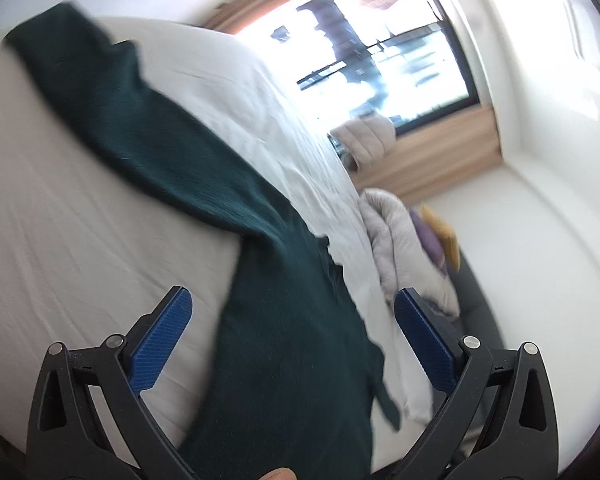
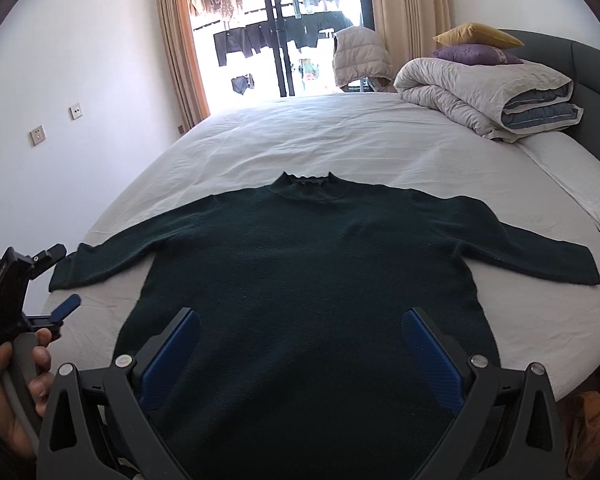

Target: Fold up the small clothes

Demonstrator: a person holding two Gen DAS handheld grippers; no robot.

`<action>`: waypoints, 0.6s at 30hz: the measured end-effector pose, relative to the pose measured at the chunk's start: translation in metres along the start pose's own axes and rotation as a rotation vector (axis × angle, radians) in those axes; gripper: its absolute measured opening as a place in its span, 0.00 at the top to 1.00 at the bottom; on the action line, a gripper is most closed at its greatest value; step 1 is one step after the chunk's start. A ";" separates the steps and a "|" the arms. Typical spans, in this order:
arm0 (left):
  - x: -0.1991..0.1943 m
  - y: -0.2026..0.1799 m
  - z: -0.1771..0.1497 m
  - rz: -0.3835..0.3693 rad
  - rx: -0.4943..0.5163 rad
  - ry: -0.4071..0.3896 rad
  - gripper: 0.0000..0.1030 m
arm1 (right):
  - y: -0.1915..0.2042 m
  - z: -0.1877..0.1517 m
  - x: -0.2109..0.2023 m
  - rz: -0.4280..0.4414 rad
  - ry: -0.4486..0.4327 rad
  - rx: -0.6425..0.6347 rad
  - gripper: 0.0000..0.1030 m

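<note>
A dark green sweater lies flat on the white bed, collar away from me and both sleeves spread out. My right gripper hovers open over its lower body, holding nothing. The left gripper shows at the left edge in the right wrist view, held by a hand near the left sleeve cuff. In the tilted, blurred left wrist view the sweater runs diagonally, and my left gripper stands open above it, nothing between its blue pads.
A folded grey duvet with purple and yellow pillows sits at the bed's far right by a dark headboard. A pale puffer vest hangs by the balcony door. White wall with sockets stands to the left.
</note>
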State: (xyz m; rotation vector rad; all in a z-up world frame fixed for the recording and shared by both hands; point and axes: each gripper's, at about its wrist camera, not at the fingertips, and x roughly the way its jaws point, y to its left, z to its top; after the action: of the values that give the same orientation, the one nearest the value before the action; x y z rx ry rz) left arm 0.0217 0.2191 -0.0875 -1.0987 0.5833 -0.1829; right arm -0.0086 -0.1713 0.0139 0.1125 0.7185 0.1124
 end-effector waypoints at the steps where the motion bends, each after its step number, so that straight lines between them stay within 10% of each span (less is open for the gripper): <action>1: -0.001 0.015 0.008 -0.002 -0.063 -0.014 0.00 | 0.004 0.000 0.001 0.009 -0.001 -0.006 0.00; 6: -0.003 0.065 0.037 -0.063 -0.329 -0.041 0.00 | 0.023 0.006 0.012 0.039 0.012 -0.038 0.00; 18: -0.003 0.091 0.077 -0.137 -0.456 -0.230 0.00 | 0.044 0.009 0.029 0.075 0.050 -0.052 0.02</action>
State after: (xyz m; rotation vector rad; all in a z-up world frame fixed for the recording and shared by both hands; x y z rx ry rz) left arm 0.0473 0.3224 -0.1412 -1.5803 0.3485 -0.0389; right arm 0.0162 -0.1243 0.0078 0.0874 0.7606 0.2061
